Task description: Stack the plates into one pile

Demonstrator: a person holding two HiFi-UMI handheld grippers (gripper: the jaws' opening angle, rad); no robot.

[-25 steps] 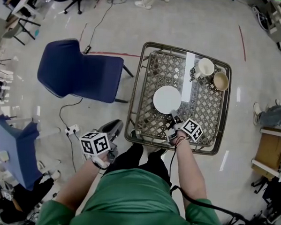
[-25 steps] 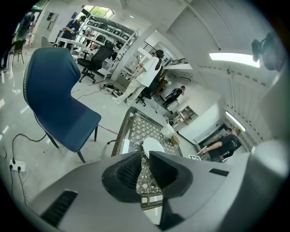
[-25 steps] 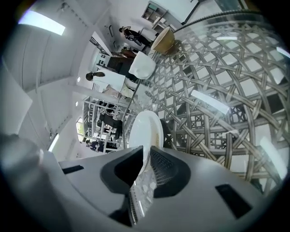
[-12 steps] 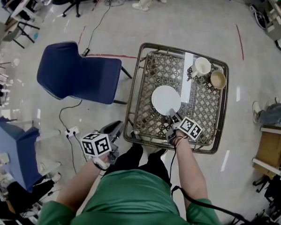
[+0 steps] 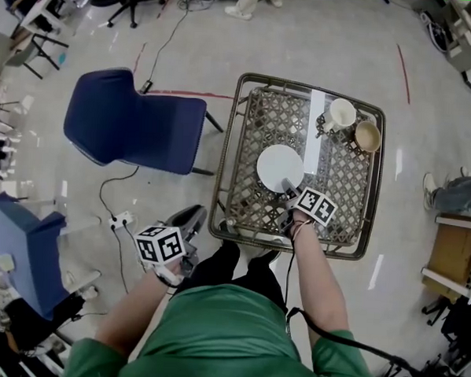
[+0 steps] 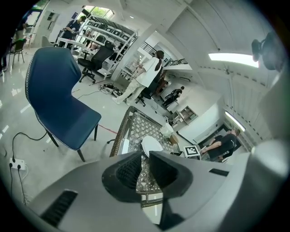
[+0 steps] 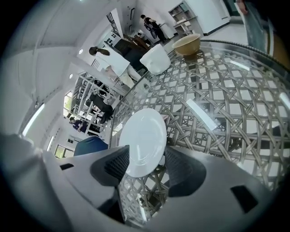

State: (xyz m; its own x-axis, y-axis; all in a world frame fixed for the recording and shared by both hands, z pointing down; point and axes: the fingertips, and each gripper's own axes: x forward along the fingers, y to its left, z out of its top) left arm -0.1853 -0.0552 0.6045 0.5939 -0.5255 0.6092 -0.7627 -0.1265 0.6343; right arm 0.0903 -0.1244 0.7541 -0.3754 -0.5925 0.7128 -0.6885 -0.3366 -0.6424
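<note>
Evidently setting the plate down, the right gripper is opening its jaws round its near rim; the left gripper idles slightly open, empty.

plate: 1 visible, white, round, glossy
pose: flat, face up
place: on glass-topped wicker table, near its middle
pile: layers underneath can't be told

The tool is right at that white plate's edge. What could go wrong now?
The right tool is opening its jaws with the near rim of the white plate between them. Drawn back crookedly, a jaw might snag that rim and slide or tip the plate on the slick glass table. A hard knock could also chip it.
</note>
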